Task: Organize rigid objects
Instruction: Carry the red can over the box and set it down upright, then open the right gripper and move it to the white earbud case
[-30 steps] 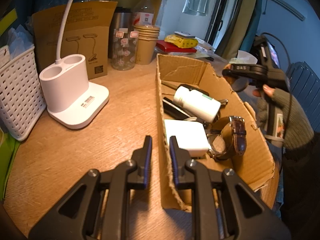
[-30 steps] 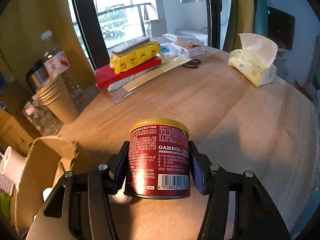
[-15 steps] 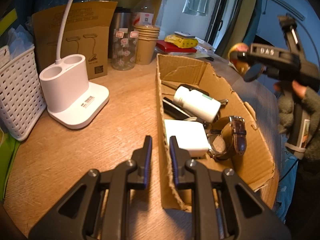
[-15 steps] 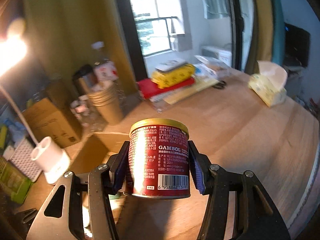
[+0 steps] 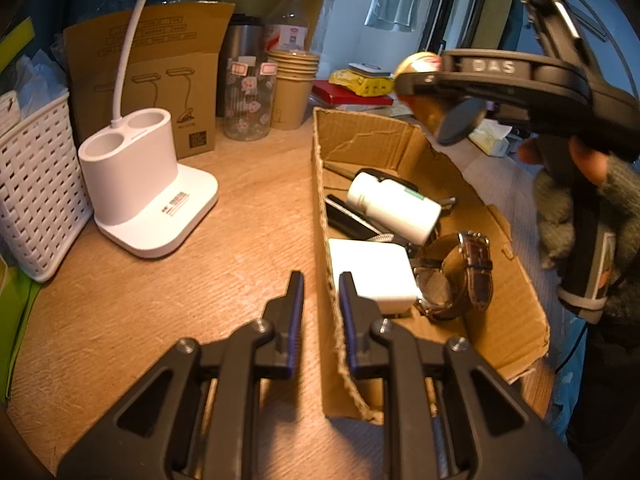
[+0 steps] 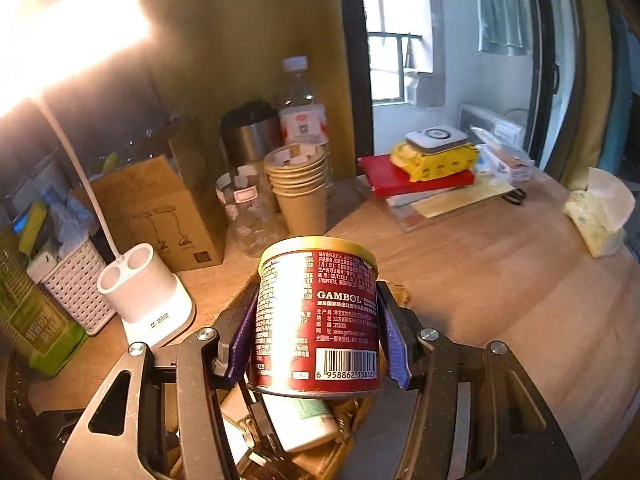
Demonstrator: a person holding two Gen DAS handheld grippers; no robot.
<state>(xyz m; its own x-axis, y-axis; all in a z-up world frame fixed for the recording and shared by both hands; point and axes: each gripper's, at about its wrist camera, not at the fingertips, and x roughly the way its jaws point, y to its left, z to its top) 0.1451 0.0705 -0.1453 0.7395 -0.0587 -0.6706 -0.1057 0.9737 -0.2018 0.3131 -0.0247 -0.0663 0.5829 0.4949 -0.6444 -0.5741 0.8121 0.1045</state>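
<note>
My right gripper [image 6: 316,332] is shut on a red can with a gold lid [image 6: 316,316] and holds it in the air above the open cardboard box [image 5: 516,320]. In the left wrist view the can [image 5: 420,68] shows over the box's far right. The box holds a white bottle [image 5: 392,206], a white block [image 5: 372,272], a brown-strapped watch [image 5: 460,280] and a dark flat object. My left gripper [image 5: 320,296] straddles the box's left wall near the front, its fingers nearly closed on it.
A white lamp base [image 5: 140,188], a white woven basket [image 5: 36,196], a lamp carton [image 5: 160,76], a glass jar [image 5: 250,100], stacked paper cups [image 5: 292,88], a steel flask and a water bottle stand at the back. Books [image 6: 420,176] and a tissue pack [image 6: 600,216] lie far right.
My right gripper has carried the can up off the table and leftward over the box. My left gripper has not moved.
</note>
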